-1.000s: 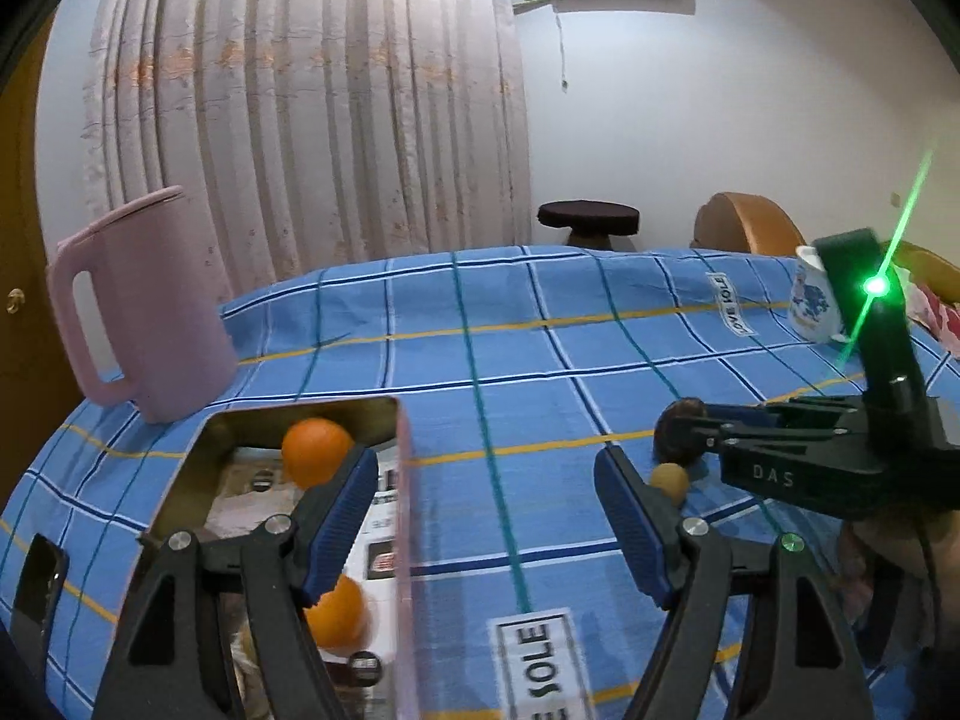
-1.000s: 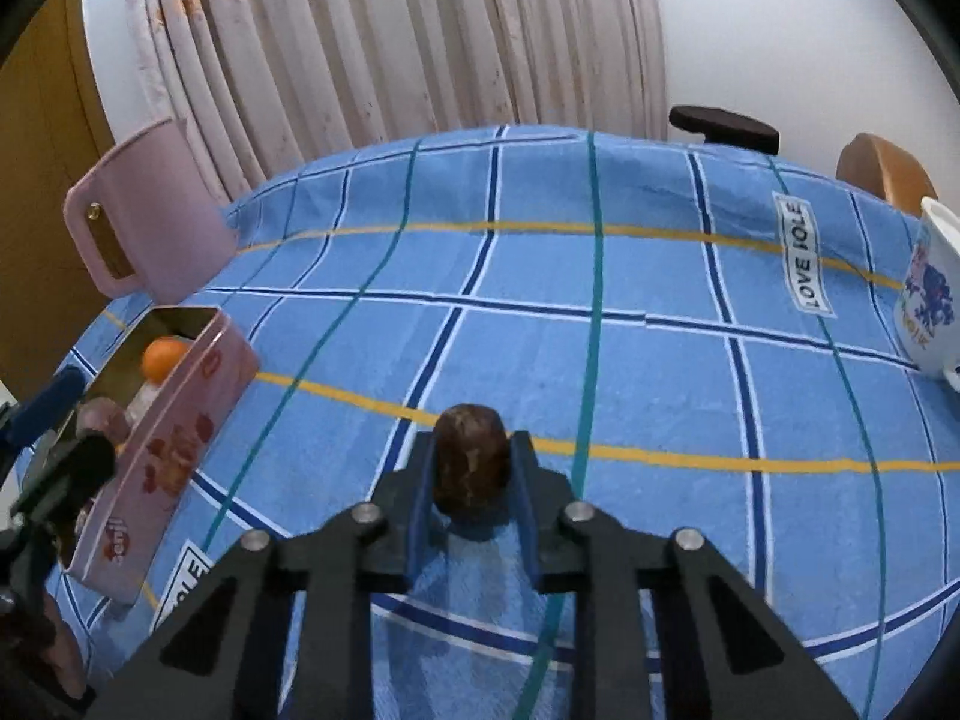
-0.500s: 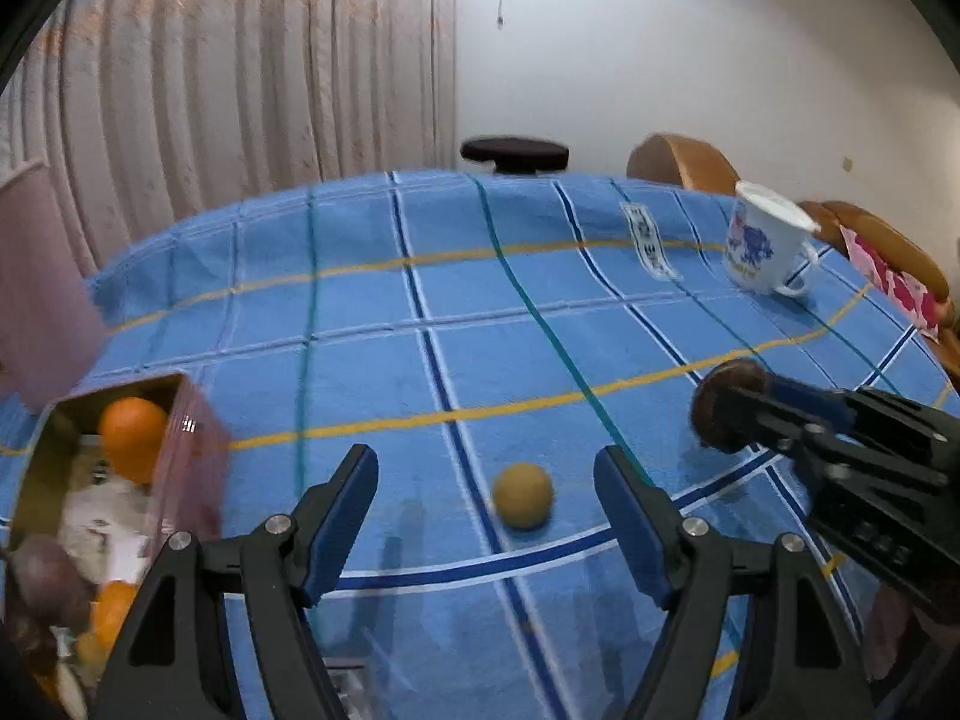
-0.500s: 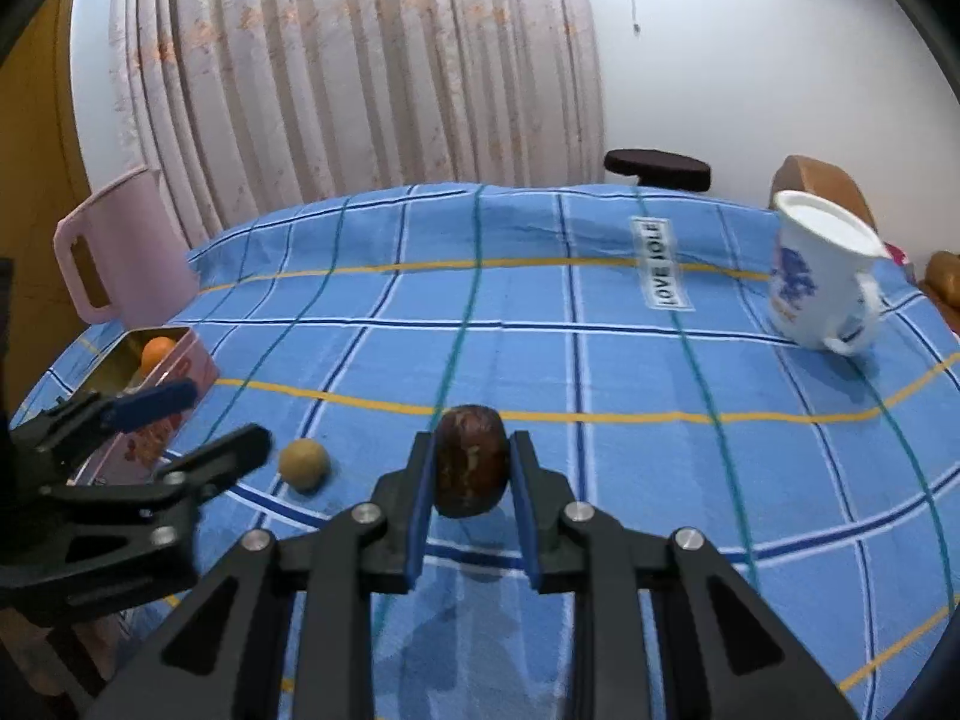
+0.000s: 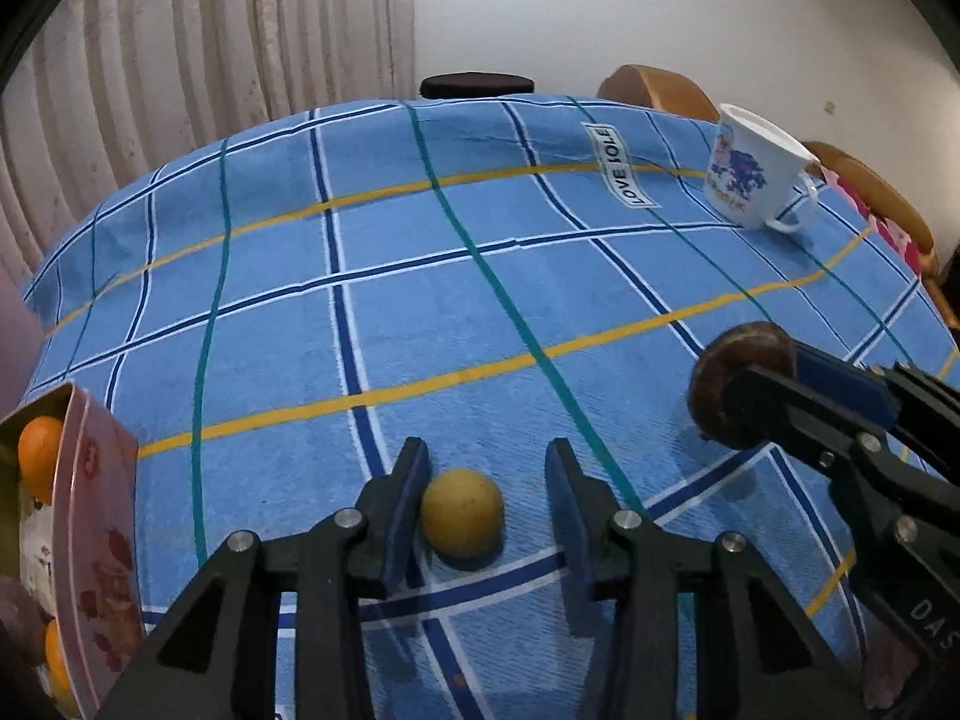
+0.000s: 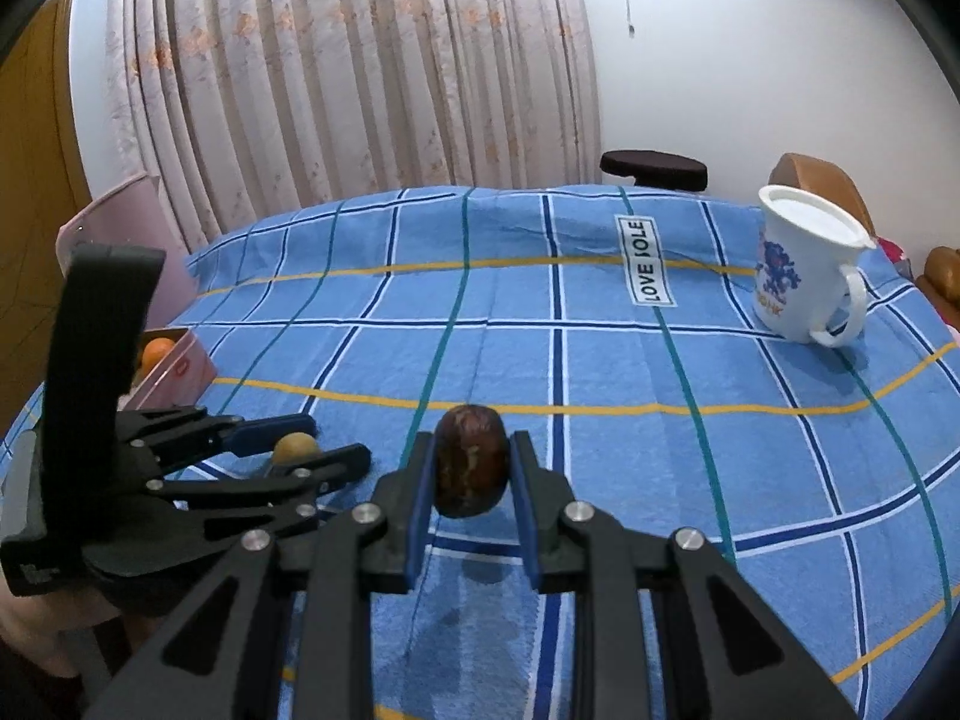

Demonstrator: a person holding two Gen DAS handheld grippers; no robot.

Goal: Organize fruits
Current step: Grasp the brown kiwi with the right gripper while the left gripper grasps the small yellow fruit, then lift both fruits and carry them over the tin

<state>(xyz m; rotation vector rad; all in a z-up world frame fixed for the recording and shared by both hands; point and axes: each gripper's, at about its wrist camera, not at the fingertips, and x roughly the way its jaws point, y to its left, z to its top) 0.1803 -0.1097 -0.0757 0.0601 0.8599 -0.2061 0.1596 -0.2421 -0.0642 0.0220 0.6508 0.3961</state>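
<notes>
The desk (image 5: 420,276) is covered by a blue checked cloth and takes up most of both views. At its 9 o'clock edge in the left wrist view stands the pink tin (image 5: 90,528), open at the top, with oranges (image 5: 39,456) already inside. At 2 o'clock sits a white printed mug (image 5: 750,180), well apart from the fruit.

The right gripper (image 6: 471,468) has its jaws narrow and clamped on a dark brown fruit (image 6: 471,459), which is lifted clear of the cloth. Its skin looks wrinkled and rather firm, so the side-on hold across its middle seems secure.

The left gripper (image 5: 486,504) has just been closing its jaws around the small yellow fruit (image 5: 462,513), which lies on the cloth between them. The 9 o'clock pad touches or nearly touches it; the 3 o'clock pad shows a clear gap, so it is not yet gripped.

This yellow fruit looks light, round and smooth, so it is likely to roll or squirt out if the pads meet it off-centre. The best hold is probably across its widest part, pads level with its middle, and gentle enough not to bruise it. The tin at 9 o'clock appears the likely place for both fruits.
</notes>
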